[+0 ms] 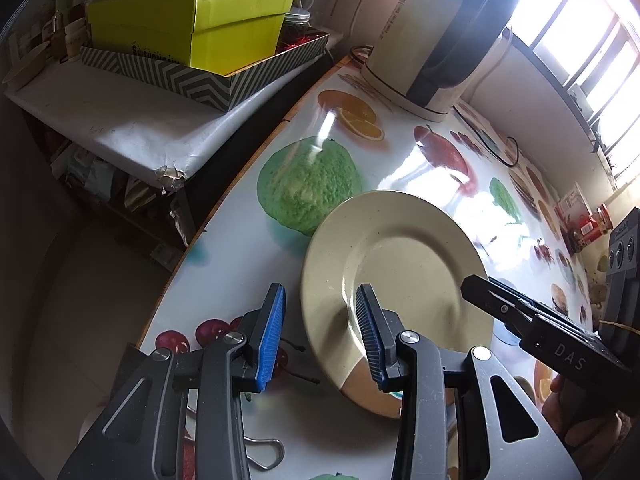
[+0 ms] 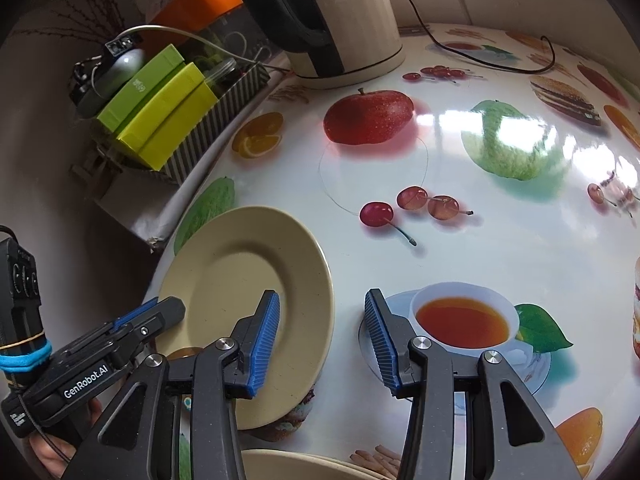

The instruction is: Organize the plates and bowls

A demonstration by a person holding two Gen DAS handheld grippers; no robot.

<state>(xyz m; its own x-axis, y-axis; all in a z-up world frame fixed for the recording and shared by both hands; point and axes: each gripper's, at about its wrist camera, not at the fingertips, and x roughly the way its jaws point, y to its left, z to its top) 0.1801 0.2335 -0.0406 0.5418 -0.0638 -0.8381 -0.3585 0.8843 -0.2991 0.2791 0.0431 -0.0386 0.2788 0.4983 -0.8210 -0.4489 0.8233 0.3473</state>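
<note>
With both the left gripper (image 1: 320, 336) and right gripper (image 2: 322, 344) wide open and holding nothing, 1 beige plate (image 1: 396, 280) lies ungrasped near the table's (image 2: 480, 232) left edge, so organizing looks barely begun.

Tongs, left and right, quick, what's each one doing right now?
Left tongs: open, holding nothing, straddling the rim of the beige plate.
Right tongs: open, empty, beside the plate.
</note>
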